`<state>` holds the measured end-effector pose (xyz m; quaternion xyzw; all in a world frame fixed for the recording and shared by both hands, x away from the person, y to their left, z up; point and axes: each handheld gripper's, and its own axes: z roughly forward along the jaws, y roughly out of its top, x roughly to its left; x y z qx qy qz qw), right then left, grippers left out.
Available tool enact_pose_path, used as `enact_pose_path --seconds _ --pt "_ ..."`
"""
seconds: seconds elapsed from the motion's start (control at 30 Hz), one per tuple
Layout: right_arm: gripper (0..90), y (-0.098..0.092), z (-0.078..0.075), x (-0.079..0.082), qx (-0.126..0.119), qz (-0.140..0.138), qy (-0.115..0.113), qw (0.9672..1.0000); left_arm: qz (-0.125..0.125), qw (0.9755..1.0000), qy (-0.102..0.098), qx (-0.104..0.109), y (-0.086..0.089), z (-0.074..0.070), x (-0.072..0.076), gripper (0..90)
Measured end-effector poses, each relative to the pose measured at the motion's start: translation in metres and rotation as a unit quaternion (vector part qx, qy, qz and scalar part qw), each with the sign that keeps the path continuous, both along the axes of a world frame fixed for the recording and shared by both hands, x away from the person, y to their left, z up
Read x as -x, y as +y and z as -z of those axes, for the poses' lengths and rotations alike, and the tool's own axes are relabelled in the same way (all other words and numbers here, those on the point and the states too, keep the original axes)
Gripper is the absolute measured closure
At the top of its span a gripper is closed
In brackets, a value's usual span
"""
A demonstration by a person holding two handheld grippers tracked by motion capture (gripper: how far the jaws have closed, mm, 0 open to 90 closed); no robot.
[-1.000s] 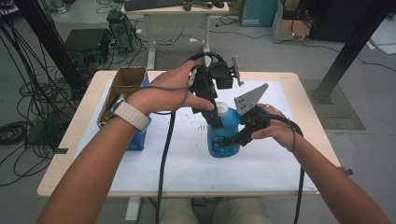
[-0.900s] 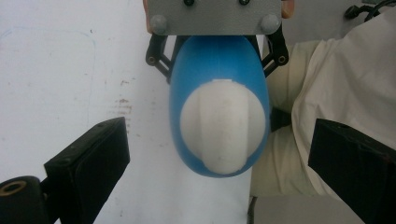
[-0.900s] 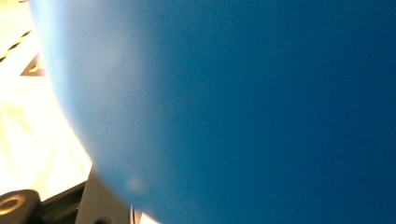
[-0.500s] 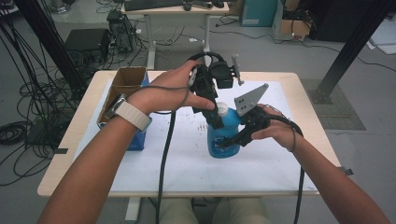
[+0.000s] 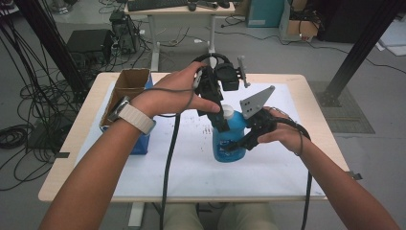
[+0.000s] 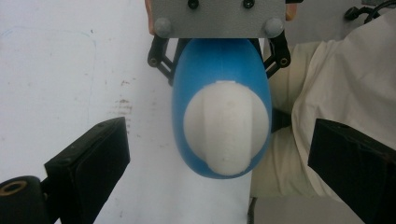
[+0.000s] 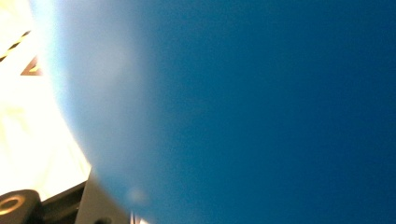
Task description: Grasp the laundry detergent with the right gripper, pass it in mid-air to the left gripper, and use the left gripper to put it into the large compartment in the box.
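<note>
The step in hand looks like the opening of the blue bottle [image 5: 229, 141]: the right gripper [image 5: 244, 140] is closed on the body of the bottle and keeps it upright, while the left gripper [image 5: 216, 115] hangs above the white cap [image 6: 227, 128]. In the left gripper view the two black jaws stand wide apart, one on each side of the cap, and they do not touch it, so this gripper is open and holds nothing. In the right gripper view the blue wall of the bottle is pressed very near to the camera, which agrees with a firm hold on it.

The bottle stands on the white sheet [image 5: 191, 163] that covers the counter [image 5: 72, 143], a little toward the right edge from the middle and nearer to the person's edge than to the far edge. Well apart from it, near the left edge, there is an open cardboard box [image 5: 125, 86].

I judge that the next move is to lower the left gripper until the cap lies between the pads, then to close the jaws on it and to turn. The right gripper must hold strongly, otherwise the bottle may turn together with the cap.

The bottle is oval and flat-sided, of smooth blue plastic, with a label on its front that is too small to read. The cap is white, wide and rounded, with a raised ridge across its top
</note>
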<state>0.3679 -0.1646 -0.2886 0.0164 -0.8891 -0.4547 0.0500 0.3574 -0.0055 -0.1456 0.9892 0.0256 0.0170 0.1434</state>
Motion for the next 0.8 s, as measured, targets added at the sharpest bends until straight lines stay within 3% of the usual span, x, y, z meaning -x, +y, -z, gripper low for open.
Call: enact_pose_path --seconds 0.8 --pt "42.8 -0.001 -0.0004 0.0003 0.0 0.006 -0.001 1.0 -0.001 1.0 -0.001 0.0 -0.0001 0.0001 0.0 6.0"
